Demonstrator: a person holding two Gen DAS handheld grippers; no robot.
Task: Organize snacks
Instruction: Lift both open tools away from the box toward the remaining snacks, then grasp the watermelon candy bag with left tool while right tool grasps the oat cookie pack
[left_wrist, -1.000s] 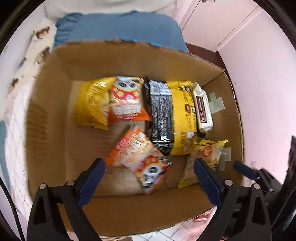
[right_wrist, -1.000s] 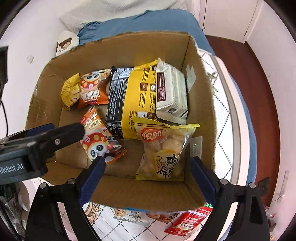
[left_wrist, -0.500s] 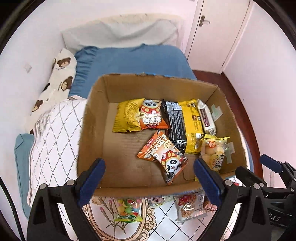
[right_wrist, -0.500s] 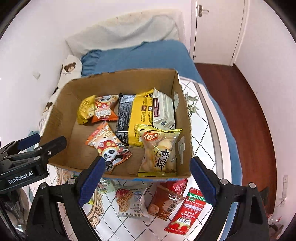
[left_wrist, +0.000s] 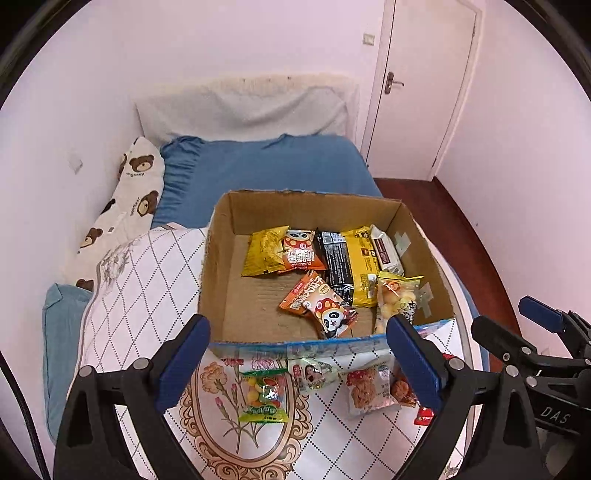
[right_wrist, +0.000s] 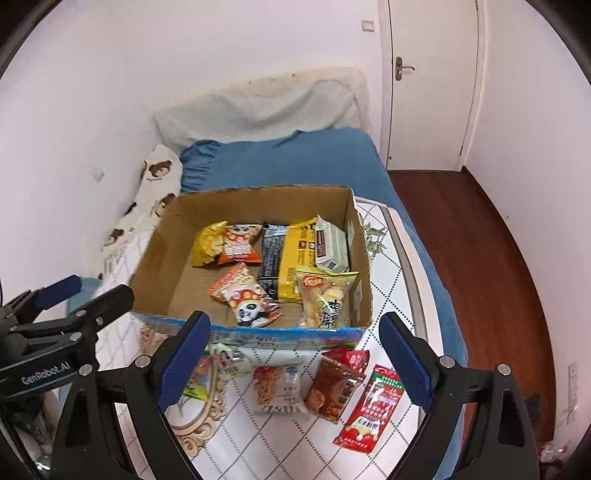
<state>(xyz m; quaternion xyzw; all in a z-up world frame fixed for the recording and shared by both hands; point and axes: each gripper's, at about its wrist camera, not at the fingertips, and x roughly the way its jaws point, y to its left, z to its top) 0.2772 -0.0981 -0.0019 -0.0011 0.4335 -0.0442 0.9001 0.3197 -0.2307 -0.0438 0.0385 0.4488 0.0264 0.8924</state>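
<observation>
A cardboard box (left_wrist: 218, 266) (right_wrist: 159, 258) stands on the bed and holds several snack packs, among them an orange panda pack (left_wrist: 319, 304) (right_wrist: 243, 295) and a yellow puff bag (left_wrist: 397, 301) (right_wrist: 325, 299). Loose snacks lie on the quilt in front of the box: a green candy bag (left_wrist: 263, 398), a white cookie pack (left_wrist: 369, 387) (right_wrist: 279, 389), a brown pack (right_wrist: 334, 387) and a red sachet (right_wrist: 371, 408). My left gripper (left_wrist: 297, 363) is open and empty above the loose snacks. My right gripper (right_wrist: 293, 363) is open and empty too, and also shows in the left wrist view (left_wrist: 517, 332).
The box sits on a white diamond-pattern quilt (left_wrist: 140, 288) over a blue sheet (left_wrist: 266, 166). A bear-print pillow (left_wrist: 129, 199) lies by the left wall. A wooden floor (right_wrist: 480, 258) and a closed door (right_wrist: 428, 81) are to the right.
Both grippers have pulled back and up from the box. The whole box and the loose snacks in front of it have come into view. Both stay open.
</observation>
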